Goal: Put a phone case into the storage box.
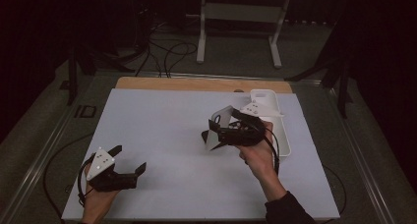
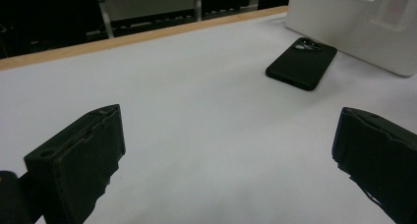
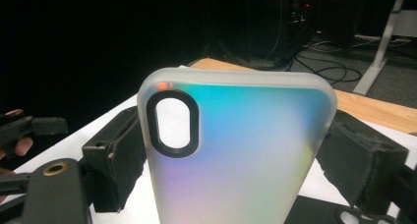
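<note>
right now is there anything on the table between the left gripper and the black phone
No. In the left gripper view, bare white table runs from the open left gripper to the black phone; nothing lies between.

The broad middle of the worktop (image 1: 162,135) lay bare, so a gripper could pass freely between the left gripper (image 1: 129,161) near the front left and the right gripper (image 1: 210,130), which were well apart. On the right side a white tray (image 1: 282,140) stood in the way, with a black phone (image 2: 301,63) lying flat just beside it. A translucent phone case (image 3: 236,150), clamped upright between the right gripper's fingers (image 3: 115,155), blocked the room straight ahead of them.
</note>
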The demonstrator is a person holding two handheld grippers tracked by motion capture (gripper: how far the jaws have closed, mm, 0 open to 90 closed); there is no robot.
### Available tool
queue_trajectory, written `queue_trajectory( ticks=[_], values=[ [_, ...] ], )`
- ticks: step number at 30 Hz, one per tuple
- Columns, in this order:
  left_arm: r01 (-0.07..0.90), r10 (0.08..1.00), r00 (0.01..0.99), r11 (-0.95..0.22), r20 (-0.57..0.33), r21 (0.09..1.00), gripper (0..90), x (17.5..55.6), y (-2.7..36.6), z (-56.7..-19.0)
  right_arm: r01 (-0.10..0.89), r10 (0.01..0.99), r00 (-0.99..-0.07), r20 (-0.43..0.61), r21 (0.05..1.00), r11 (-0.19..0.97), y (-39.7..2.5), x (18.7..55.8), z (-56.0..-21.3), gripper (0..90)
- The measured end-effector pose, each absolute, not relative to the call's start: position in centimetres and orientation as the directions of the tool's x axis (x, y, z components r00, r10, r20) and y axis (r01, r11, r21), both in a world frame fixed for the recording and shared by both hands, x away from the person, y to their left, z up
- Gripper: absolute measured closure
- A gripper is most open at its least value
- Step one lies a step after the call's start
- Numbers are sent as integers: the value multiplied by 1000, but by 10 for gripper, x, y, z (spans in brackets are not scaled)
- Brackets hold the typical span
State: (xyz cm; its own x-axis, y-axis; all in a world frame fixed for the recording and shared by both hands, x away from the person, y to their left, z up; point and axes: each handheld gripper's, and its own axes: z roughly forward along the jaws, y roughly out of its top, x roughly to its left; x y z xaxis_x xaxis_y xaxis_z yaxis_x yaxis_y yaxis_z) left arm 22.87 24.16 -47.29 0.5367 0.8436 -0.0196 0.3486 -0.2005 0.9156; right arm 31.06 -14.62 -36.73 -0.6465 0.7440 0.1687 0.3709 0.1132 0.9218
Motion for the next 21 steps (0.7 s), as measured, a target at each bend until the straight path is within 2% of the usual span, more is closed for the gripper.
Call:
queue_trajectory(
  ticks=[21],
  values=[
    [338, 864, 504, -187, -9, 923, 0, 227, 247, -487, 340, 803, -582, 131, 936, 94, -170, 329, -344, 170]
  ],
)
